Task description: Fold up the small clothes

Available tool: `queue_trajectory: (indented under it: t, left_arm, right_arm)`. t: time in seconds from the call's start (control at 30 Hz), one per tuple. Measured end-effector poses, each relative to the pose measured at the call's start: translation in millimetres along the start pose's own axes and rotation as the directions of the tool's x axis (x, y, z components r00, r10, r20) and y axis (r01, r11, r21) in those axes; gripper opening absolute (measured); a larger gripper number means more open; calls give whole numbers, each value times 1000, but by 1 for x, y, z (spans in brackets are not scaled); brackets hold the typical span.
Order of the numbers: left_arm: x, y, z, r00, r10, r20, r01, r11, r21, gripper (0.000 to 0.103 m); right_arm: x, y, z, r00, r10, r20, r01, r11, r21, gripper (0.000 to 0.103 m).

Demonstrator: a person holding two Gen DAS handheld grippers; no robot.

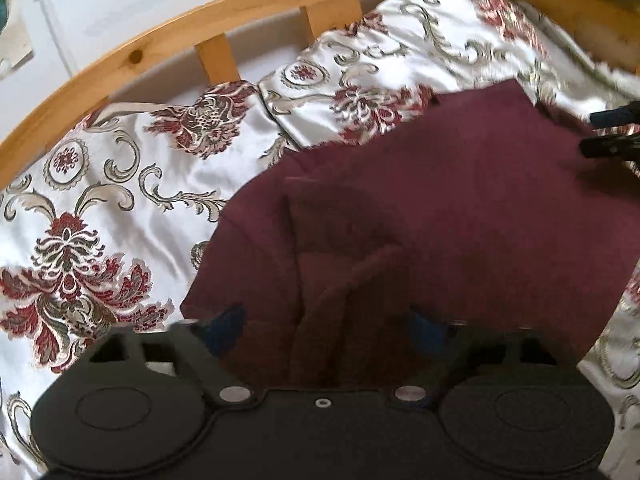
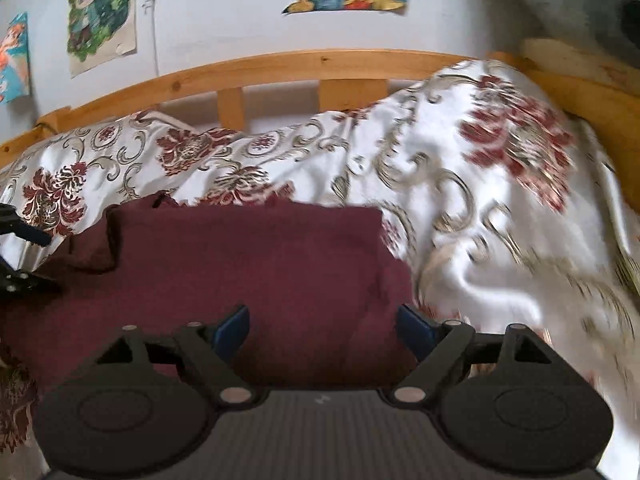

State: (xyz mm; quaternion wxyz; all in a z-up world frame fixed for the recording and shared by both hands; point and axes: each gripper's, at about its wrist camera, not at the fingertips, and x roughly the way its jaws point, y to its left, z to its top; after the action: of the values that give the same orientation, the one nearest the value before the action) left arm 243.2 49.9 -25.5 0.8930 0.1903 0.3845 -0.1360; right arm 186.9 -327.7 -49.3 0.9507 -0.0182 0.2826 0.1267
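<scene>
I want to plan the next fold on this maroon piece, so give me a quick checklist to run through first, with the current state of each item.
1. Left claw open, nothing clamped: ok.
2. Right claw open, nothing clamped: ok.
3. Maroon garment lying on the patterned bedspread, not hanging from either claw: ok.
4. Garment lying flat: not ok, ridges and folds near the left claw.
5. Far edge straight: ok in the right wrist view.
6. Which garment part is which (sleeve, hem): cannot tell, pictures blurred.
</scene>
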Motion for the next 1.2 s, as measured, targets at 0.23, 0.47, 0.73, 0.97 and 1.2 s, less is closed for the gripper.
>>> queue_trajectory:
  t: [0.23,0.47,0.73,0.97,1.2]
  left_arm:
    - [8,15,3,998,64,-18,-66,979,-194,9]
    - [7,64,-12,1000,-17,-19,3,816,-577,8]
    - [9,90,-21,999,18,-42,-43,693,-719,17]
    - [1,101,-23,996,81,-47,-88,653,-752,40]
    - [-30,73,-26,984,175,-33,-151,728,-668,84]
  right_arm:
    - [-3,3,-14,999,-51,7,51,999,13,59]
    - [1,-10,-21,1000,-19,-10,20,996,91,35]
    - [-3,-7,-21,1000,-27,2,27,995,91,29]
    - [-5,-10,-22,1000,-27,12,25,993,113,31]
    - [-9,-8,-22,998,-52,41,47,993,110,36]
